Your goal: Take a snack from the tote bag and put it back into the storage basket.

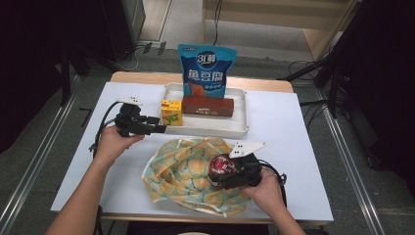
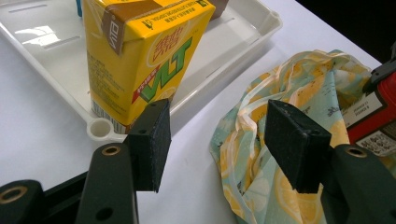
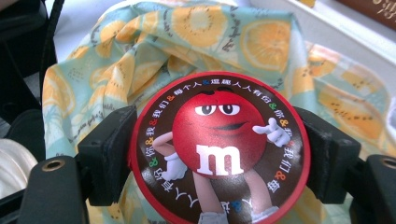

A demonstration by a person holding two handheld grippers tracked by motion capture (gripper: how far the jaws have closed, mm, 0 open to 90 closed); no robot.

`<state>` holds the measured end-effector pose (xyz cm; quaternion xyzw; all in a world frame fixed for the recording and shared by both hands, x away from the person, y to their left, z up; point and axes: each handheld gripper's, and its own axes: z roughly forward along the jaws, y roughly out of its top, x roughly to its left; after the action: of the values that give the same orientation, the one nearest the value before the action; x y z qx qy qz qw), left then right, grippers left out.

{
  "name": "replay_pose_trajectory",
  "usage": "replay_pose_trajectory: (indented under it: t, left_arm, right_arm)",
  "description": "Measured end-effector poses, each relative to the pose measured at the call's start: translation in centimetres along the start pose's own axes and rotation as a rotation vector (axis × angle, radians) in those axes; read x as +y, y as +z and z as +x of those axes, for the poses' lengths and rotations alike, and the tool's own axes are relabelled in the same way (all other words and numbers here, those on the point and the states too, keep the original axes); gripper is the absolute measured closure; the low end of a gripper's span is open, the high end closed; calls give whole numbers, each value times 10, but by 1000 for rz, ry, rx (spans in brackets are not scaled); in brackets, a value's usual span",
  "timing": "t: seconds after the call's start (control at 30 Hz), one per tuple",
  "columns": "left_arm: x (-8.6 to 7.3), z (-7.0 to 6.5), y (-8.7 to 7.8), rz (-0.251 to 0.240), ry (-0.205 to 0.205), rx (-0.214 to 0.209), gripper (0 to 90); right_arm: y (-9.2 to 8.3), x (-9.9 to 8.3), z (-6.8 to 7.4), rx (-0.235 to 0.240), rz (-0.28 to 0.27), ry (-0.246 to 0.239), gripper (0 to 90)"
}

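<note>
Right gripper (image 3: 219, 154) clamps the candy tin (image 3: 218, 148) over the fabric bag (image 1: 188, 171) near the table's front edge; keep the tin level. Left gripper (image 2: 217, 140) hovers open by the tray (image 1: 240, 125).

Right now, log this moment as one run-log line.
right gripper shut on candy tub over fabric bag | left gripper open, empty, near juice carton in white tray

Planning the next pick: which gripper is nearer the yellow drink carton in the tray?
Left. The left gripper, jaws open, sits just outside the tray beside the yellow drink carton. The right gripper is over the fabric bag, clamped on the candy tin.
</note>
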<state>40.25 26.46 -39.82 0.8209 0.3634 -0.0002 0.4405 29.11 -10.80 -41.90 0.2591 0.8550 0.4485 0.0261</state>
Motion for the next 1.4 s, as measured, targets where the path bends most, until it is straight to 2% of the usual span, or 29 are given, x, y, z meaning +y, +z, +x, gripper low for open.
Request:
replay_pose_trajectory:
  t: [0.53,0.87,1.4]
  left_arm:
    - [-2,-2,-1,3,4,-6,412]
    - [-4,-3,-2,4,4,-5,413]
    - [-7,-4,-5,-6,0,-9,411]
  right_arm:
    - [-9,14,-6,-11,-31,13,224]
    - [-12,28,-9,-10,-43,-8,224]
    - [-16,49,-17,-20,-55,-4,224]
